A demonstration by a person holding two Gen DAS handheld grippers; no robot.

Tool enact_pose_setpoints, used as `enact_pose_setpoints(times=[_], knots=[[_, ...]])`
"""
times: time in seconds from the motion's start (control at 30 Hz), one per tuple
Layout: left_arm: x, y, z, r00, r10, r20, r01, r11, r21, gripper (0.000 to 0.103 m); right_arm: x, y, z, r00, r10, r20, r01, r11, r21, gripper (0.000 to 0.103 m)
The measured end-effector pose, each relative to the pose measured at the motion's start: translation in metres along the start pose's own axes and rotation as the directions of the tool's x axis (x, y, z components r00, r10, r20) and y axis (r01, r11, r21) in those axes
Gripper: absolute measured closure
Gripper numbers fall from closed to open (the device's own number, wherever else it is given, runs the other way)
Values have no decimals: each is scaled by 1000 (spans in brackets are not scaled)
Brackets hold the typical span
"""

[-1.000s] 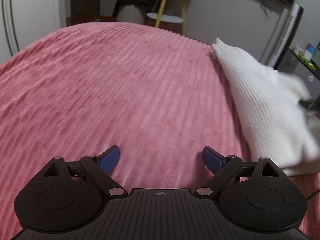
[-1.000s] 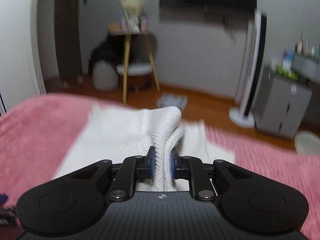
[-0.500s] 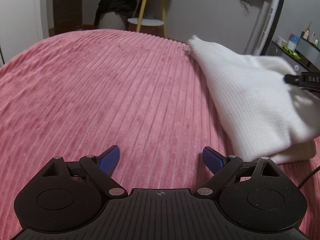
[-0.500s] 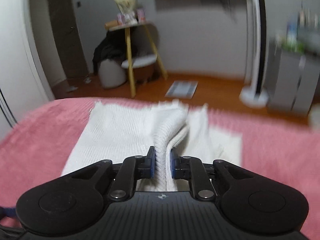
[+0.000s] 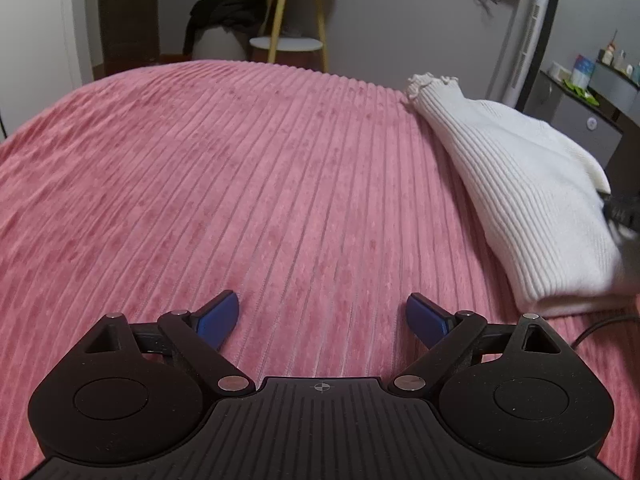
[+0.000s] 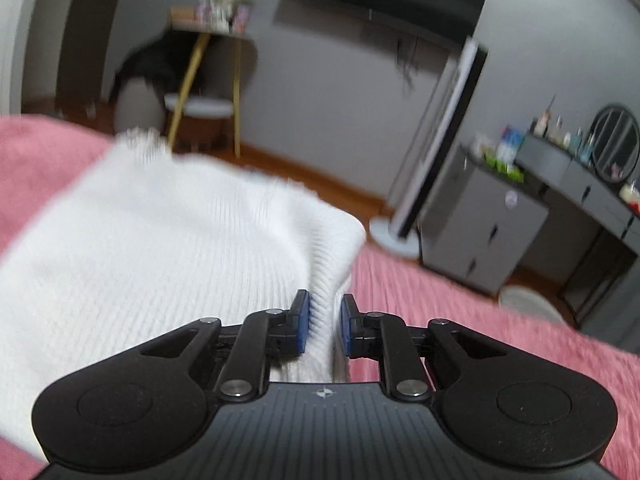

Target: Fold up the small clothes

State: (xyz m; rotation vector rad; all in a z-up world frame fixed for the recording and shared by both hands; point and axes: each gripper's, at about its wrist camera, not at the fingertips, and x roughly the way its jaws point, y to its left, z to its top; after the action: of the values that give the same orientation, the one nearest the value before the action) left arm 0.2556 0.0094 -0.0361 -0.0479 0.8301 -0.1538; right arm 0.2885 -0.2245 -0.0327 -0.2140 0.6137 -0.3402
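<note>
A white ribbed knit garment (image 5: 520,200) lies folded on the pink ribbed bedspread (image 5: 240,184), at the right of the left wrist view. My left gripper (image 5: 322,316) hovers open over bare bedspread to the garment's left, with nothing between its blue pads. In the right wrist view a fold of the same garment (image 6: 160,240) stands between the pads of my right gripper (image 6: 325,320). Its jaws are opening, and the fold still fills the gap and touches the pads. A dark part of the right gripper (image 5: 624,212) shows at the garment's right edge.
Beyond the bed's far edge stand a yellow-legged side table (image 5: 288,20) with dark clothing beside it, a tall white tower fan (image 6: 436,152), and a grey cabinet and dresser (image 6: 488,228) with small bottles on them. A black cable (image 5: 600,328) trails on the bedspread near the garment.
The right gripper has sunk and tilted, laying the lifted white fold down onto the rest of the garment. Its pads stand a little wider apart. The left gripper stayed open, with its view rolled slightly.
</note>
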Motion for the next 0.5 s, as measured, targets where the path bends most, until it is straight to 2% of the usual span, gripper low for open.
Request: enact_pose_setpoints(times=[0.03, 0.07, 0.17, 0.23, 0.3, 0.4, 0.5], knots=[[0, 0, 0, 1000, -1, -1, 1, 1000, 0, 9, -1, -4, 4, 1000, -5, -8, 5, 1000, 25, 73], [-1, 0, 1, 1000, -3, -4, 3, 1000, -6, 9, -5, -9, 10, 1000, -7, -19, 8, 998, 66, 70], [-5, 1, 4, 1000, -29, -6, 29, 999, -33, 9, -35, -34, 12, 999, 40, 12, -42, 972, 231, 69], [-10, -1, 8, 997, -74, 0, 74, 995, -63, 9, -62, -47, 3, 993, 100, 60, -114, 941, 319, 69], [-16, -5, 15, 991, -129, 16, 130, 986, -102, 9, -83, -57, -11, 978, 178, 106, -205, 907, 369, 69], [-23, -16, 27, 977, -208, 49, 213, 968, -136, 9, -92, -57, -29, 955, 256, 147, -293, 885, 362, 82], [-12, -37, 48, 971, -232, 62, 238, 964, -118, 9, -78, -48, -30, 950, 291, 113, -312, 881, 355, 89]])
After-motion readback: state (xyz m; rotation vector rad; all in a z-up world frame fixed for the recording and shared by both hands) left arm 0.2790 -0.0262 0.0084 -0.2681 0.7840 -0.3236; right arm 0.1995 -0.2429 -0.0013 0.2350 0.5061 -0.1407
